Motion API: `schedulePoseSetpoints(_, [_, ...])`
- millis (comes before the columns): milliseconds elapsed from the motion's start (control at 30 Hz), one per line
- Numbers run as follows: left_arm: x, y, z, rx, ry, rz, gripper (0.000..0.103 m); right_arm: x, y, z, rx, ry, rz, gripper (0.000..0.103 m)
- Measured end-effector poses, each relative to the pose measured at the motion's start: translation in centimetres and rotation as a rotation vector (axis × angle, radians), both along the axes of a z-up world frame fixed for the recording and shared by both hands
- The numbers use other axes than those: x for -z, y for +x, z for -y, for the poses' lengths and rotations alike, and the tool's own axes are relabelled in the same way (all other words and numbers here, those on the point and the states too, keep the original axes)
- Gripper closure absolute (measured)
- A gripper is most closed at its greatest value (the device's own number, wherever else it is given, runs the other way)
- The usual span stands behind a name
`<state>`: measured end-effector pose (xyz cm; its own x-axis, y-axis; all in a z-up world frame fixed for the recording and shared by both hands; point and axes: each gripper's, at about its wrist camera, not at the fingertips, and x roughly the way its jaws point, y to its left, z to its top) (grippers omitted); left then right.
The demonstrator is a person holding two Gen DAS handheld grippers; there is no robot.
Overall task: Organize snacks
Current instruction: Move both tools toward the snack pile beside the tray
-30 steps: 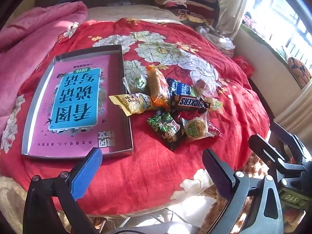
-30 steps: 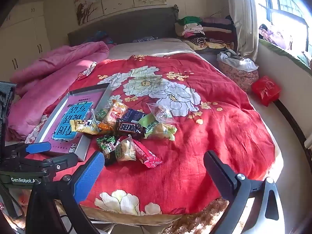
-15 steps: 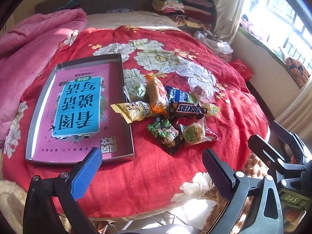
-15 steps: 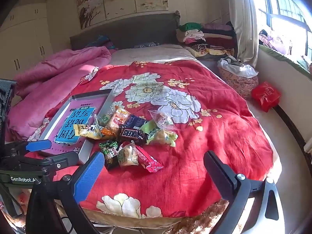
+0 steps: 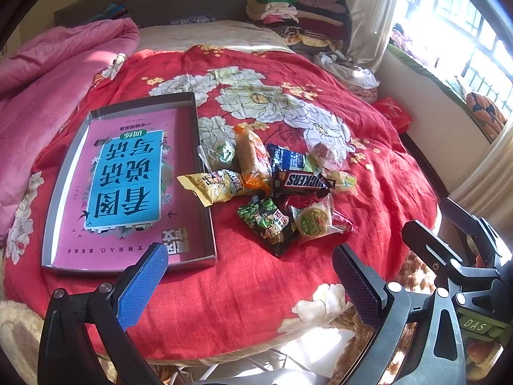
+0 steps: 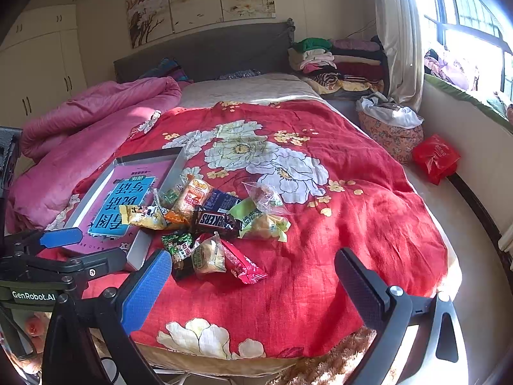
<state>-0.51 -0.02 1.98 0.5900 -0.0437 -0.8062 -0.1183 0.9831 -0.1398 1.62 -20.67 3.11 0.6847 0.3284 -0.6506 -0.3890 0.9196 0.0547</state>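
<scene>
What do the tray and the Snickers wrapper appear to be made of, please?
The tray looks like thin metal: silver, shiny walls that mirror the pink sheet lying inside it. The Snickers wrapper seems to be glossy plastic film, crinkled, with crimped ends.

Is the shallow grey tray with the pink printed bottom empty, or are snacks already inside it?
Empty. The shallow grey tray shows only its pink printed bottom; the yellow packet overhangs its rim.

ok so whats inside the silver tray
Inside the silver tray lies a pink book with a blue title panel, covering most of the floor. No snack lies fully inside; whatever is beneath the book is hidden.
</scene>
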Motion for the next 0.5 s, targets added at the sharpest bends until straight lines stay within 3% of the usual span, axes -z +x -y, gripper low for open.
schedulePoseSetpoints(500, [-0.06,-0.09,0.24,0.005,-0.001,0.005,0.001,0.02,0.04,-0.06,0.000,-0.003,0.003,0.000])
